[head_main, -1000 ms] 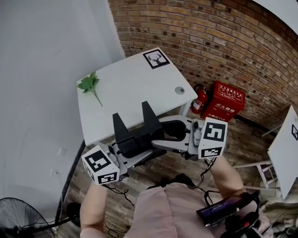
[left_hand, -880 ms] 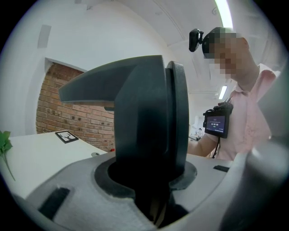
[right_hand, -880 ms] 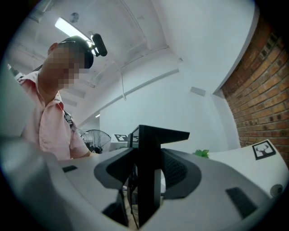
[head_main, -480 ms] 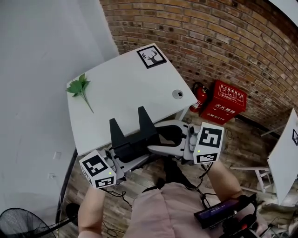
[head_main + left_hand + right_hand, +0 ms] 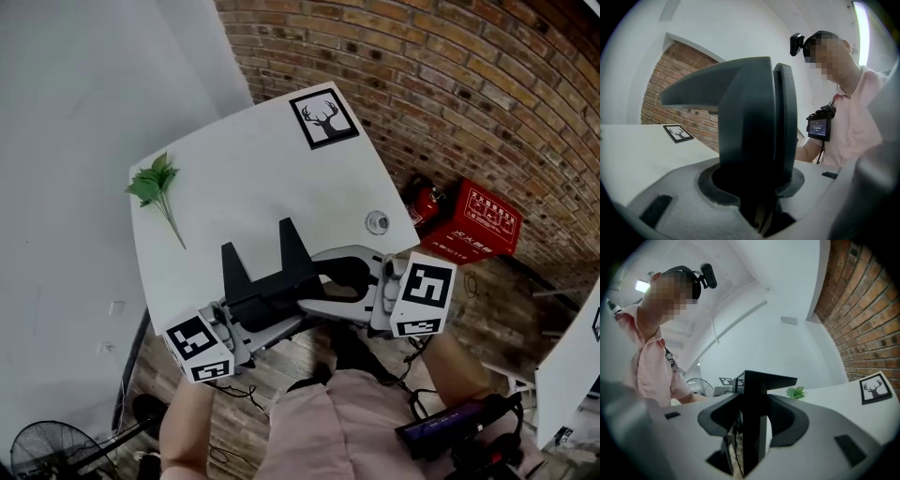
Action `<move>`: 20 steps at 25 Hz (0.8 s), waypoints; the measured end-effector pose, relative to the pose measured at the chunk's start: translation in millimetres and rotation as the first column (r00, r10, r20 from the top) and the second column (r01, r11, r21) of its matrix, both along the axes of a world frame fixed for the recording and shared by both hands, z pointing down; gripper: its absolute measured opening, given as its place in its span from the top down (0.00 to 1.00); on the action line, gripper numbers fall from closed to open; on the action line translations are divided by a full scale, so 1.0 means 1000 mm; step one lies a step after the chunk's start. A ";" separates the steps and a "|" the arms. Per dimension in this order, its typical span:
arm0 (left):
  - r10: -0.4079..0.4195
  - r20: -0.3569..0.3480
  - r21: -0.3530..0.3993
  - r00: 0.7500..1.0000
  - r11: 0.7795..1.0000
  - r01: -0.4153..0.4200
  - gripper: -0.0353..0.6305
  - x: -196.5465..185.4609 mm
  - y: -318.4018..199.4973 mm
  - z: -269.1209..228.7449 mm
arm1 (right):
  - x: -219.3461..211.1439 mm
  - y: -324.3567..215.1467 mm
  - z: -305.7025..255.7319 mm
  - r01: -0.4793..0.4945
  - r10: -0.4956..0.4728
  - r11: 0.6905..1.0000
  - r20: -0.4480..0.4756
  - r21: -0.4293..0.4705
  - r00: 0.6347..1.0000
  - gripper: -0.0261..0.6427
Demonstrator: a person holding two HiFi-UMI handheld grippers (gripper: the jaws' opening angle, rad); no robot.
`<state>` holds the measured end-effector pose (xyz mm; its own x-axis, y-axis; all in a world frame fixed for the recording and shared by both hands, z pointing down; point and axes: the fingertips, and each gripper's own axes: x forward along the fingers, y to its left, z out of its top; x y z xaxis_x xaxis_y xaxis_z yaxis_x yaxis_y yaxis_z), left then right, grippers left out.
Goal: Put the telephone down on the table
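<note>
Lab-like test room: brick wall (image 5: 469, 84), white table (image 5: 244, 178), red extinguisher box (image 5: 476, 225) (floor fan (image 5: 52, 450) too).

Brick wall (image 5: 487, 84) right, plain white wall (image 5: 66, 94) left. Wood-plank floor (image 5: 506, 300). Red box (image 5: 478, 223) against the brick; fan (image 5: 47, 450) near corner.

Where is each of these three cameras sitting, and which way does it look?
Head view: on the person's head, looking down at the white table; shows both forearms, left tongs and right tongs gripping the telephone.
Left gripper view: rides the left tongs, faces the person's pink shirt past the telephone.
Right gripper view: rides the right tongs, faces the white wall; person's shirt at left.
Shared: the deer picture appears in all three.
</note>
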<state>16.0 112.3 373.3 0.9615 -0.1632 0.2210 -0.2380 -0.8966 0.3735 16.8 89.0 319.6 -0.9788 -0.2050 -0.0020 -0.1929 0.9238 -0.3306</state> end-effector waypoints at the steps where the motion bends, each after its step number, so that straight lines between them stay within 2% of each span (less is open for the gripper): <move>1: -0.012 0.001 -0.007 1.000 1.000 0.012 0.70 0.001 -0.011 0.001 | 0.001 -0.012 0.001 0.011 -0.011 1.000 0.002 -0.007 1.000 0.67; 10: -0.079 0.014 -0.069 0.997 0.994 0.079 0.70 0.009 -0.090 0.005 | 0.008 -0.093 0.003 0.058 -0.057 0.997 0.021 -0.056 0.998 0.67; 20: -0.142 0.029 0.009 0.989 0.990 0.142 0.70 -0.013 -0.125 -0.023 | -0.015 -0.125 -0.029 0.131 -0.131 0.991 0.017 0.028 0.991 0.67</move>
